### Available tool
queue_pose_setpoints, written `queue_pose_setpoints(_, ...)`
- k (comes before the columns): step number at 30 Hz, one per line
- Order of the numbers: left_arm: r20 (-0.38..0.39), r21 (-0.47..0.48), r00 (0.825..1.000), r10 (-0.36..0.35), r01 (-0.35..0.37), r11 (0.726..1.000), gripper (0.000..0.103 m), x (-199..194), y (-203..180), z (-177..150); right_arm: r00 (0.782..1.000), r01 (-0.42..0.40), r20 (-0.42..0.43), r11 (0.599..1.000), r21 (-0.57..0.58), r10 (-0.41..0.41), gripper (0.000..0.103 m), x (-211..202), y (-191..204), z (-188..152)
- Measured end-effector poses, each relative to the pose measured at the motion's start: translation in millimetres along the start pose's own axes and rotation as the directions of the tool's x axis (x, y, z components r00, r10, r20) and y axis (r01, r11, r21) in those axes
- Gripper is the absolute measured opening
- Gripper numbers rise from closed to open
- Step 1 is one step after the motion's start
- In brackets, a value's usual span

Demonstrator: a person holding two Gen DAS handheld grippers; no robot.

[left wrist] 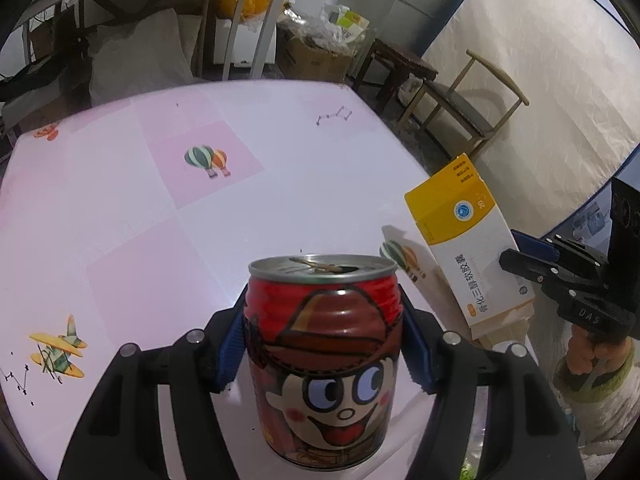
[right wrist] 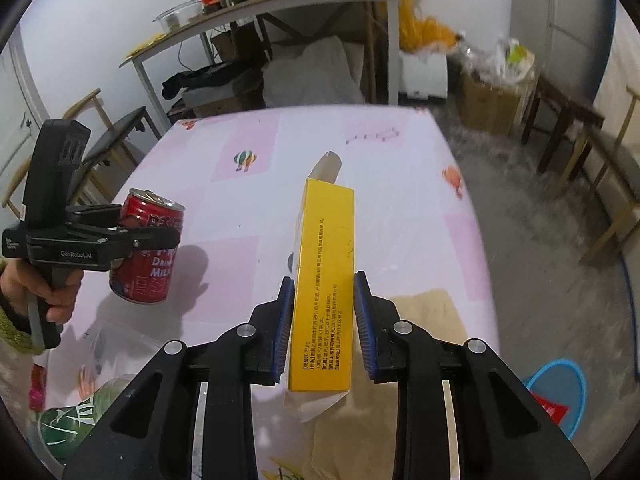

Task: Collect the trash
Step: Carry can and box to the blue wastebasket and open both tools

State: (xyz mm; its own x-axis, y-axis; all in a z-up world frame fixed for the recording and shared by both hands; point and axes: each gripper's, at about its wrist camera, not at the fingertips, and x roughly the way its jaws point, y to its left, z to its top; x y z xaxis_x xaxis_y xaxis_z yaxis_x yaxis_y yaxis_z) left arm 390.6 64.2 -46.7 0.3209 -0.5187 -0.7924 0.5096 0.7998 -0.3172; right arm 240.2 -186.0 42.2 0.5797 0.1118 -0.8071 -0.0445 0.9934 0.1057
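Left wrist view: the left gripper (left wrist: 324, 344) occupies the lower centre of the frame, its blue pads pressed against both sides of a red drink can (left wrist: 326, 360) with a cartoon face and an opened tab. The can is held clear of the pink tablecloth (left wrist: 160, 220). At the right edge, the right gripper (left wrist: 520, 264) clamps a yellow-and-white medicine box (left wrist: 464, 240), also raised off the cloth. Beyond the table, a wooden chair (left wrist: 468, 100) stands at upper right.

Right wrist view: the right gripper (right wrist: 324, 320) at lower centre grasps the medicine box (right wrist: 324, 280) by its narrow faces, its open end flap pointing away. At left, a hand (right wrist: 36, 284) holds the left gripper (right wrist: 132, 228) closed on the can (right wrist: 148, 256). A blue bin (right wrist: 560, 392) sits at lower right.
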Motion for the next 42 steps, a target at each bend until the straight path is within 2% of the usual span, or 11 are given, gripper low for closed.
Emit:
queue_pose_setpoints(4,0.049,0.002,0.999,0.006,-0.006,1.000,0.064,-21.0,-3.2,-2.4,0.999,-0.029,0.047,0.999,0.028,0.028,0.027,-10.2,-3.2,7.4)
queue_pose_setpoints(9,0.100,-0.002,0.995,0.014,-0.014,1.000,0.064,-50.1,-14.0,-3.0,0.986,-0.127,0.120,0.988,0.088,0.116,0.027,-33.2,-15.0,14.2)
queue_pose_setpoints(16,0.153,0.040,0.988,0.003,-0.009,0.999,0.064,-94.1,-63.3,8.2,0.957,-0.198,0.243,0.969,0.150,0.158,0.027,-90.7,-43.4,9.7)
queue_pose_setpoints(21,0.147,0.099,0.988,-0.037,0.022,0.995,0.064,-99.1,-129.3,23.4,0.940,-0.172,0.330,0.959,0.226,0.090,0.027,-145.4,-90.8,-18.8)
queue_pose_setpoints(25,0.115,0.173,0.988,-0.107,0.086,0.981,0.064,-82.6,-201.7,40.2,0.931,-0.102,0.364,0.932,0.348,-0.035,0.027,-188.3,-148.8,-61.2)
queue_pose_setpoints(28,0.053,0.244,0.985,-0.163,0.146,0.959,0.064,-52.2,-269.9,49.6,0.925,-0.058,0.357,0.880,0.472,-0.131,0.027,-215.4,-200.4,-104.0)
queue_pose_setpoints(31,-0.042,0.309,0.979,-0.199,0.202,0.929,0.064,-7.5,-341.5,49.2,0.928,-0.030,0.312,0.793,0.609,-0.204,0.027,-229.6,-254.1,-158.0)
queue_pose_setpoints(34,-0.165,0.366,0.964,-0.209,0.256,0.895,0.064,55.9,-417.9,38.0,0.938,-0.009,0.253,0.713,0.701,-0.236,0.027,-227.1,-288.3,-205.3)
queue_pose_setpoints(36,-0.218,0.397,0.957,-0.190,0.265,0.879,0.064,92.9,-453.9,29.7,0.949,-0.004,0.207,0.647,0.762,-0.237,0.027,-215.7,-311.1,-237.5)
queue_pose_setpoints(37,-0.261,0.396,0.947,-0.185,0.280,0.874,0.064,116.2,-471.6,22.1,0.956,-0.004,0.182,0.607,0.794,-0.231,0.027,-206.0,-322.8,-254.7)
queue_pose_setpoints(42,-0.404,0.388,0.907,-0.122,0.291,0.874,0.064,221.5,-527.5,-29.0,0.982,-0.019,0.104,0.459,0.888,-0.160,0.027,-148.4,-361.2,-307.4)
